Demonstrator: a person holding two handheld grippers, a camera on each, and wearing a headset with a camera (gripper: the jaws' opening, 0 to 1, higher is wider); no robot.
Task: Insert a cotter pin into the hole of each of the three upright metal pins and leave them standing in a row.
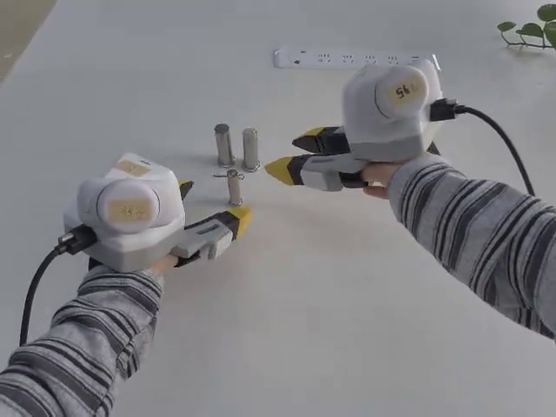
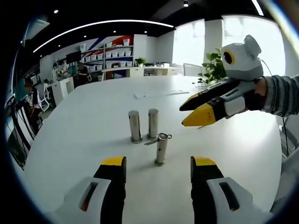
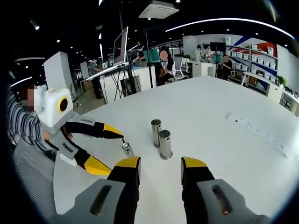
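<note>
Three pins upright on tabletop (image 1: 347, 304); front pin (image 1: 234, 188) has cotter pin (image 1: 221, 175) through, axis horizontal. Bare pair (image 1: 250, 148) just behind, nearer right gripper (image 1: 282, 154). Left gripper (image 1: 215, 200) nearest front pin. Both grippers apart, empty.

A white power strip (image 1: 352, 58) lies flat at the far side of the white table (image 1: 330, 330). Green plant leaves (image 1: 530, 32) show at the far right, and shelves (image 2: 110, 53) line the back wall.

A white surface (image 1: 347, 330) is carrying a power strip (image 1: 347, 58) at its far side. Daylight is coming through tall windows (image 2: 189, 44) beside a leafy plant (image 2: 212, 70), and curved light strips (image 2: 107, 22) are glowing above white shelves (image 2: 111, 52).
</note>
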